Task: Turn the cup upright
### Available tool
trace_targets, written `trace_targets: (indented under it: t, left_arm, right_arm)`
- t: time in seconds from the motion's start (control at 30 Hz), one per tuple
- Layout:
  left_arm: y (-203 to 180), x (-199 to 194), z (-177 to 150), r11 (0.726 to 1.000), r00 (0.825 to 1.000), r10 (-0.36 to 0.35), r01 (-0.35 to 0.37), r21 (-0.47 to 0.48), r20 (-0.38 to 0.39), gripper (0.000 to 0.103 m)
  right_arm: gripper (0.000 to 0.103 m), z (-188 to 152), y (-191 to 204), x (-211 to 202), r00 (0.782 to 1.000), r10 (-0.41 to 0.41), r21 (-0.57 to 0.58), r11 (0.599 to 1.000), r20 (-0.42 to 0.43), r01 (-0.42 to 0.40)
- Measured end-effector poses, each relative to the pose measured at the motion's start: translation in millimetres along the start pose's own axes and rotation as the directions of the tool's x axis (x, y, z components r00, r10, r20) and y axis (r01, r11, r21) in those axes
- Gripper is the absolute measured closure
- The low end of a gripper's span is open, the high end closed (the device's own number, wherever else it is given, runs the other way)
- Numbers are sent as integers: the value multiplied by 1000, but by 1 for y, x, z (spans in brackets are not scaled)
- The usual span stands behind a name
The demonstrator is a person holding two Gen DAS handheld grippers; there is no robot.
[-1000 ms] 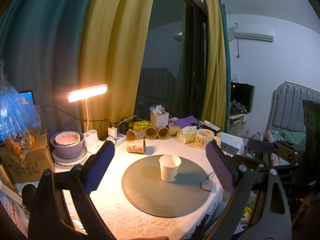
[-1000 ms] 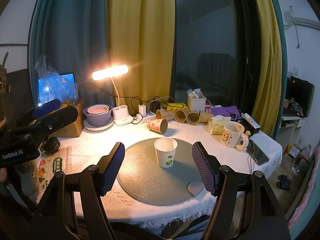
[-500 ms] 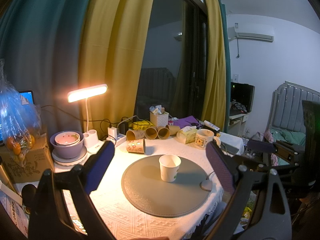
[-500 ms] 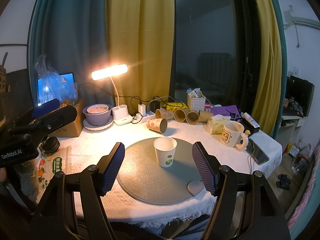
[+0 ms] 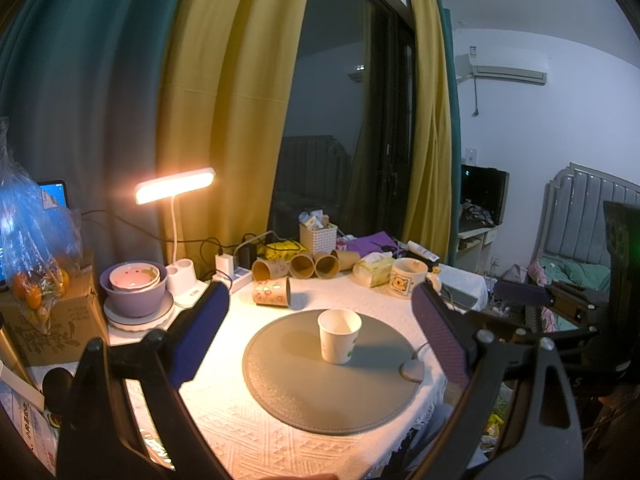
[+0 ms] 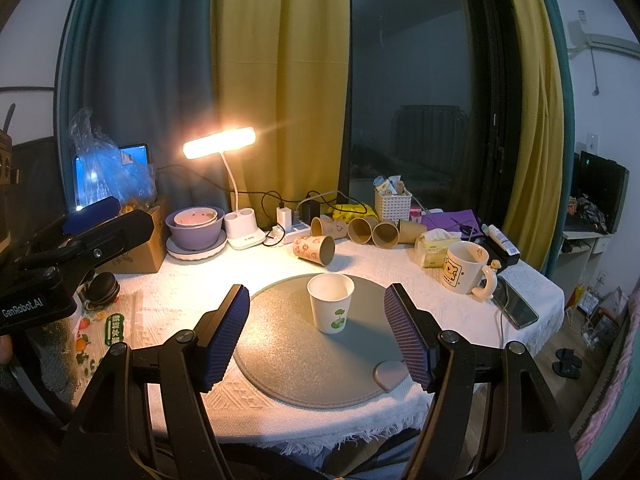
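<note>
A white paper cup [image 6: 331, 308] with a green print stands upright, mouth up, on the round grey mat [image 6: 288, 356]. It also shows in the left wrist view [image 5: 339, 341] on the same mat [image 5: 296, 384]. My right gripper [image 6: 318, 304] is open and empty, held back from the cup, its pads either side of it in view. My left gripper [image 5: 320, 300] is open and empty, held off the table's left front. It shows at the left edge of the right wrist view [image 6: 92, 216].
A patterned paper cup [image 6: 314, 249] lies on its side behind the mat, with several brown cups [image 6: 362, 230] lying behind it. A lit desk lamp [image 6: 220, 148], purple bowls [image 6: 196, 228], a mug [image 6: 466, 267], tissue box [image 6: 434, 248], phone [image 6: 516, 308] and cardboard box [image 6: 136, 248] crowd the table.
</note>
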State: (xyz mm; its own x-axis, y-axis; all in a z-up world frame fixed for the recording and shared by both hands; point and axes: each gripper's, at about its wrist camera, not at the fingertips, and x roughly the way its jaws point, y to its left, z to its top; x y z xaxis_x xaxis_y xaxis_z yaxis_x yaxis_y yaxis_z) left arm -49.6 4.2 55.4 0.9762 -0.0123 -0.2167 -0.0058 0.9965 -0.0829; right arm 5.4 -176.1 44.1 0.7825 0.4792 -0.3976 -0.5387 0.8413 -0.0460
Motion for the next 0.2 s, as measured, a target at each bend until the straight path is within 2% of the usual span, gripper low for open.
trace_targets:
  t: [0.2]
  left_arm:
    - [-9, -4, -10, 1000, 1000, -15, 15, 13, 7, 10]
  right_arm:
    - [30, -1, -1, 0, 1000, 0, 0, 1000, 0, 0]
